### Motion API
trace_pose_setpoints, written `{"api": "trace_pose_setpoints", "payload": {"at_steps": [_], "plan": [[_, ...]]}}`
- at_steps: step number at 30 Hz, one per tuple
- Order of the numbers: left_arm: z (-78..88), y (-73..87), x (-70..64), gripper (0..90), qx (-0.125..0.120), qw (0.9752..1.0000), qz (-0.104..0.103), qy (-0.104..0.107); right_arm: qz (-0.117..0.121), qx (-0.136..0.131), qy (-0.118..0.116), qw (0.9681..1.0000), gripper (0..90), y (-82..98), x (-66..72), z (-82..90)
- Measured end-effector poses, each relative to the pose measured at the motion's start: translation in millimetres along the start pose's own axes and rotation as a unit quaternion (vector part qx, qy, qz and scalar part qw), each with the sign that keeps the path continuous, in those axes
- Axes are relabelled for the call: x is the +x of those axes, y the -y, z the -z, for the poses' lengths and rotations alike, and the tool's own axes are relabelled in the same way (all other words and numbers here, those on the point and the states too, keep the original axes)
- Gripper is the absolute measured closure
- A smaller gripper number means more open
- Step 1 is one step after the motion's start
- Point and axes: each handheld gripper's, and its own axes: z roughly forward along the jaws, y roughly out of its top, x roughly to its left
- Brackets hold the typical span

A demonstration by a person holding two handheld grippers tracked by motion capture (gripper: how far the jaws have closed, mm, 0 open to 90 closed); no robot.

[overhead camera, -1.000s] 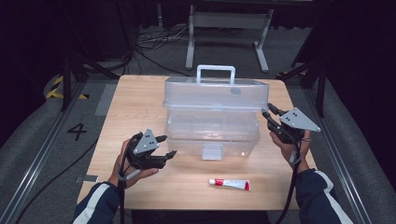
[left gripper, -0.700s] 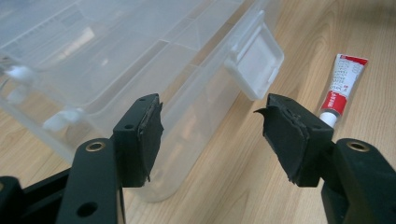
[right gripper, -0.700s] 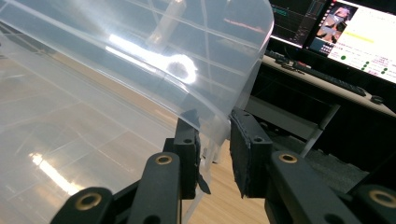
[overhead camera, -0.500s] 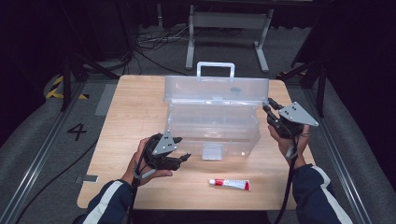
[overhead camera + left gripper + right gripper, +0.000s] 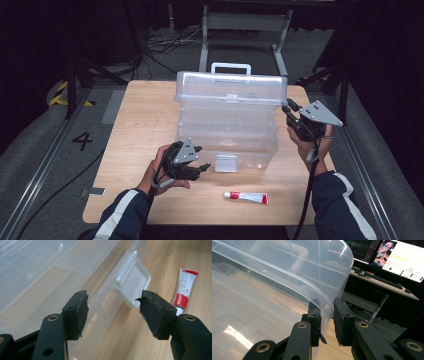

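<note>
My right gripper (image 5: pixel 289 111) has been closing, pads astride the clear box's (image 5: pixel 227 130) raised lid (image 5: pixel 287 272); my left gripper (image 5: pixel 113 308) gapes unladen before the box's latch (image 5: pixel 131 287).

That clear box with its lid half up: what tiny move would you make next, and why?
Probably lift the lid further back. The right gripper has just been closing on the lid's edge, and the box is only part open. The left gripper is open by the latch, gripping nothing.
</note>
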Motion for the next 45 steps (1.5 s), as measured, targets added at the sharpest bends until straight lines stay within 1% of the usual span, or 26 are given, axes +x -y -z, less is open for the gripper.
{"api": "trace_pose_setpoints", "payload": {"at_steps": [2, 3, 4, 5, 6, 8, 10, 13, 14, 17, 20, 22, 26, 27, 29, 32, 33, 34, 35, 38, 40, 45], "plan": [[-1.2, -1.7, -0.3, 39.6, -0.004, 1.0, -0.001, 0.001, -0.001, 0.0, 0.0, 1.0, 76.6, -0.7, -0.4, -0.3], [-2.3, -3.1, -0.2, 38.3, -0.002, 1.0, -0.003, -0.004, -0.008, -0.001, 0.001, 1.0, 76.6, -2.0, -1.1, -1.2], [-3.5, -4.3, -0.2, 37.5, -0.001, 1.0, -0.001, -0.003, -0.01, 0.002, 0.0, 1.0, 76.6, -3.4, -1.9, -2.0], [-4.5, -5.1, 0.4, 37.5, -0.002, 1.0, -0.004, -0.003, -0.01, 0.002, 0.0, 0.9999, 76.6, -4.7, -2.9, -2.7], [-6.1, -5.8, 1.0, 37.5, 0.001, 1.0, -0.004, 0.002, -0.012, 0.003, -0.001, 0.9999, 76.6, -5.6, -3.7, -3.6], [-9.5, -6.0, 1.3, 37.6, 0.009, 0.9999, -0.007, 0.002, -0.015, 0.004, -0.003, 0.9999, 76.7, -7.2, -5.8, -5.5], [-12.7, -5.6, 2.7, 37.7, 0.012, 0.9999, -0.003, 0.005, -0.013, 0.004, -0.003, 0.9999, 76.8, -8.6, -6.6, -6.9], [-15.7, -4.9, 5.1, 38.5, 0.02, 0.9998, -0.005, 0.003, -0.015, 0.004, -0.003, 0.9999, 77.0, -10.2, -8.2, -9.0], [-16.8, -4.3, 6.2, 38.7, 0.026, 0.9997, -0.005, -0.002, -0.016, 0.004, -0.004, 0.9999, 77.1, -10.8, -8.6, -9.5], [-17.3, -1.9, 9.0, 39.5, 0.031, 0.9995, 0.0, -0.002, -0.015, 0.003, 0.0, 0.9999, 77.5, -12.5, -10.0, -12.3], [-16.9, 0.7, 13.5, 43.0, 0.03, 0.9995, 0.008, -0.003, -0.015, 0.001, 0.005, 0.9999, 78.0, -14.1, -10.4, -14.8], [-17.0, 2.1, 15.9, 46.6, 0.031, 0.9995, 0.009, -0.004, -0.014, 0.001, 0.007, 0.9999, 78.3, -15.6, -11.2, -16.9], [-16.8, 5.9, 22.3, 53.1, 0.039, 0.9989, 0.02, -0.017, -0.013, -0.004, 0.013, 0.9998, 78.9, -17.0, -11.5, -20.5], [-16.4, 6.7, 23.6, 54.5, 0.039, 0.9989, 0.021, -0.017, -0.012, -0.006, 0.016, 0.9998, 79.3, -16.8, -12.3, -22.0], [-15.6, 8.6, 26.1, 55.9, 0.038, 0.9988, 0.026, -0.015, -0.017, -0.009, 0.013, 0.9997, 79.7, -17.2, -14.0, -24.0], [-15.7, 9.3, 27.0, 58.9, 0.041, 0.9989, 0.021, -0.011, -0.014, -0.012, 0.015, 0.9997, 80.5, -17.6, -15.7, -26.6], [-16.6, 9.9, 27.0, 58.9, 0.045, 0.9988, 0.017, -0.007, -0.012, -0.013, 0.016, 0.9997, 81.0, -17.8, -15.9, -27.8], [-18.0, 10.3, 26.6, 59.8, 0.052, 0.9985, 0.015, -0.011, -0.006, -0.014, 0.021, 0.9997, 81.7, -18.3, -15.7, -29.4], [-18.8, 10.5, 26.6, 61.7, 0.059, 0.998, 0.008, -0.018, -0.004, -0.012, 0.023, 0.9997, 81.8, -18.9, -16.1, -30.5], [-18.9, 11.0, 27.3, 62.1, 0.058, 0.9981, 0.007, -0.016, 0.001, -0.013, 0.028, 0.9995, 82.5, -20.0, -16.2, -32.7], [-18.9, 11.0, 27.3, 62.2, 0.058, 0.9982, 0.006, -0.016, 0.01, -0.012, 0.035, 0.9993, 83.3, -21.3, -16.1, -35.7], [-18.5, 11.1, 27.9, 62.9, 0.059, 0.9981, 0.002, -0.015, 0.014, -0.008, 0.039, 0.9991, 84.0, -24.0, -17.7, -40.0]]}}
